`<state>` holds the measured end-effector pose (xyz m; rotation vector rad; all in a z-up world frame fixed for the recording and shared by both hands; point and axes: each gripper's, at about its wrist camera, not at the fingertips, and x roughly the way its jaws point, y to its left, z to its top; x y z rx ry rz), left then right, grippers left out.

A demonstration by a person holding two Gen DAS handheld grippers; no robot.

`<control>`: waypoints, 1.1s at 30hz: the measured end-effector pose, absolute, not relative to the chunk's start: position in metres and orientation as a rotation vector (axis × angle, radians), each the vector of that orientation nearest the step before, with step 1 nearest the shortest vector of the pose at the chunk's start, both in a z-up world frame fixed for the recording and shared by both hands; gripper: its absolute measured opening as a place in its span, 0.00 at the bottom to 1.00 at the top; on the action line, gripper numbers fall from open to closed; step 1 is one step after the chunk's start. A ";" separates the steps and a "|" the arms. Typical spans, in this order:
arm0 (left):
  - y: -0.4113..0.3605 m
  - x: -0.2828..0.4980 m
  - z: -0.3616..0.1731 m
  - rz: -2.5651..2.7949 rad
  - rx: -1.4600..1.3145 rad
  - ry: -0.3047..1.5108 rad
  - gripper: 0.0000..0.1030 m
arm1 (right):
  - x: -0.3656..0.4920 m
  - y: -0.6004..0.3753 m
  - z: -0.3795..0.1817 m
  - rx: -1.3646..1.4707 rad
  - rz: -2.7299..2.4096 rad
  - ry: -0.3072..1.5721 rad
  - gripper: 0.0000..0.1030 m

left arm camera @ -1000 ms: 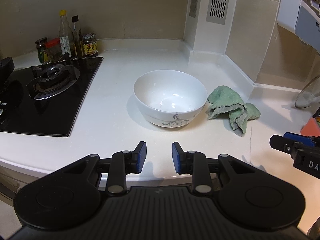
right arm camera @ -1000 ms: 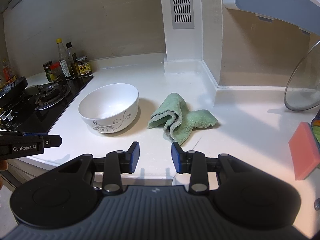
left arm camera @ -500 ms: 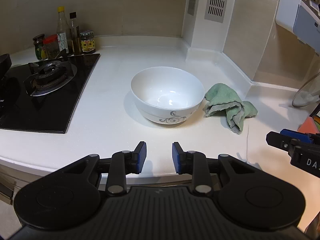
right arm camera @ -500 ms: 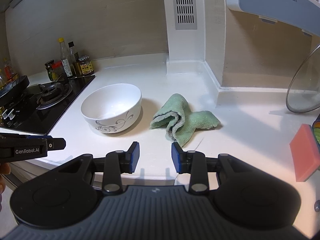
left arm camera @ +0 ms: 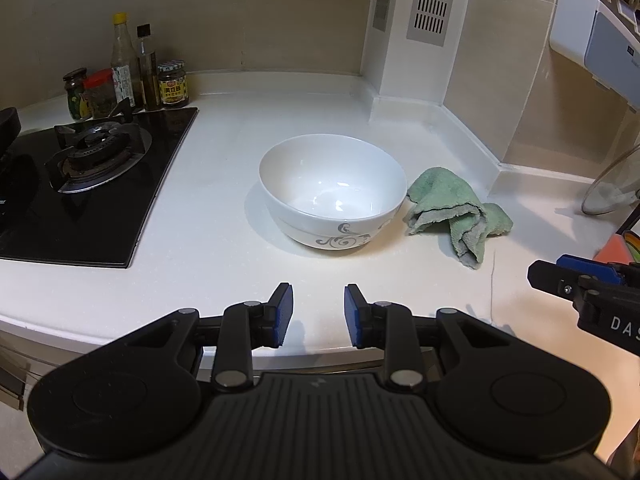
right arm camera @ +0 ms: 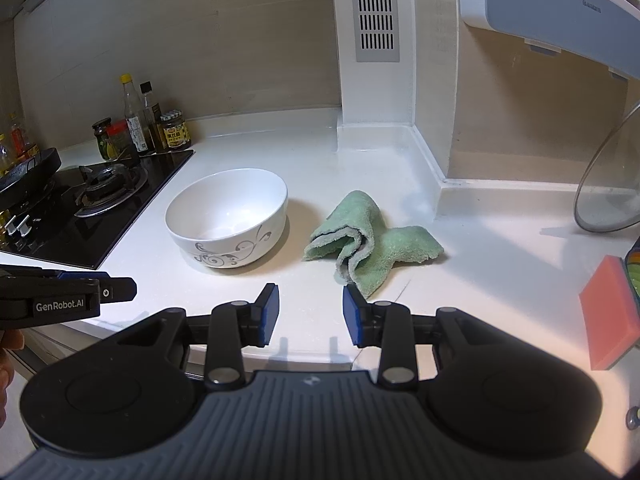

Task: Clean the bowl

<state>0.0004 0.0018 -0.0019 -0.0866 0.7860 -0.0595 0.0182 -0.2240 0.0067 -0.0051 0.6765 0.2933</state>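
The white bowl [left arm camera: 332, 190] with a grey scroll pattern on its side stood upright on the white countertop [left arm camera: 224, 216], near the middle of the left wrist view and at about ten o'clock from centre in the right wrist view [right arm camera: 227, 218]; its inside looked glossy, with nothing in it that could be made out. Just beside it at three o'clock lay a crumpled green cloth [left arm camera: 454, 210], close to the bowl's rim though contact could not be told. At nine o'clock from the bowl, well apart, sat the black gas hob [left arm camera: 80, 188] with its burner grate, and at eleven o'clock, against the tiled wall, stood a cluster of condiment bottles and jars [left arm camera: 128, 84]. At three o'clock past the cloth a glass pot lid [right arm camera: 608, 184] leaned upright by the wall, and a pink sponge [right arm camera: 610, 312] lay near the counter edge at about four o'clock. The left gripper [left arm camera: 318, 316] hovered over the counter's front edge at six o'clock from the bowl, its blue-padded jaws apart and holding nothing. The right gripper [right arm camera: 306, 314] hung likewise at six o'clock from the cloth, jaws apart and empty, one blue pad [right arm camera: 354, 312] lying close to the cloth's lower corner in the view.
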 end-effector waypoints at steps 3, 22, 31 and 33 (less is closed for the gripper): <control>0.002 0.001 -0.002 -0.060 -0.087 0.785 0.33 | 0.017 -0.223 0.007 -0.007 0.294 0.674 0.29; 0.003 0.002 -0.003 -0.073 -0.094 0.787 0.33 | 0.019 -0.217 0.010 -0.020 0.300 0.678 0.29; 0.004 0.001 -0.007 -0.071 -0.094 0.799 0.33 | 0.020 -0.217 0.009 -0.019 0.291 0.685 0.29; 0.005 0.000 -0.009 -0.068 -0.086 0.804 0.33 | 0.020 -0.218 0.008 -0.018 0.288 0.682 0.29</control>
